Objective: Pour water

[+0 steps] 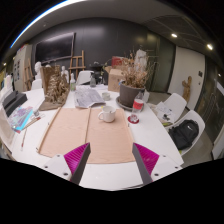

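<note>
My gripper (111, 160) hangs above the near end of a white table (110, 173), fingers wide apart, nothing between the magenta pads (146, 157). Beyond the fingers lie two tan placemats (85, 130). A white cup (107, 114) sits on the right mat, well ahead of the fingers. To its right stands a slim bottle with a red label (138, 103), and a small dark red thing (133, 119) lies at its foot.
A potted plant with dried stems (131, 84) stands behind the bottle. Papers (90, 97), a wicker-like bundle (56, 88) and a blue item (21, 121) crowd the far and left parts of the table. Chairs (185, 133) line the right side.
</note>
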Available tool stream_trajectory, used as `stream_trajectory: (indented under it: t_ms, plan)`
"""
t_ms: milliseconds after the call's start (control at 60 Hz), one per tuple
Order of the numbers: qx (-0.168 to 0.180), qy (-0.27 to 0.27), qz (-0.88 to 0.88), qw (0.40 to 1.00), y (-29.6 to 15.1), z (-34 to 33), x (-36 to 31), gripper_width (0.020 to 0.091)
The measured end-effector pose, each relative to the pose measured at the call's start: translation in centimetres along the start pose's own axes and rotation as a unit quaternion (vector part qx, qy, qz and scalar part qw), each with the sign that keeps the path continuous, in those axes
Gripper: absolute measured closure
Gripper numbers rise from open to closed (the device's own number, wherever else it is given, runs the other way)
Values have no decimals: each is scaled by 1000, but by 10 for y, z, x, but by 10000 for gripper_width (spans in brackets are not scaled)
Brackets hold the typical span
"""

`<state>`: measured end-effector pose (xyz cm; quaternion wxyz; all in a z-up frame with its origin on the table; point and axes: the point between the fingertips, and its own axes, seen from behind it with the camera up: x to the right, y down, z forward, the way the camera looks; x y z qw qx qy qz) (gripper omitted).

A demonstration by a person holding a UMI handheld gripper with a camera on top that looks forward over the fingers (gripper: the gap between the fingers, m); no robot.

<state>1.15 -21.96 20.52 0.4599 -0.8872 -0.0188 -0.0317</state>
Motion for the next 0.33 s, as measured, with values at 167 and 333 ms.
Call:
stream_trajectory:
  t_ms: [167,333]
  plan:
    - [-6,10,-13,1000,8,-12,-3,248]
    - [-14,1,-23,1000,13,-12,-18,250]
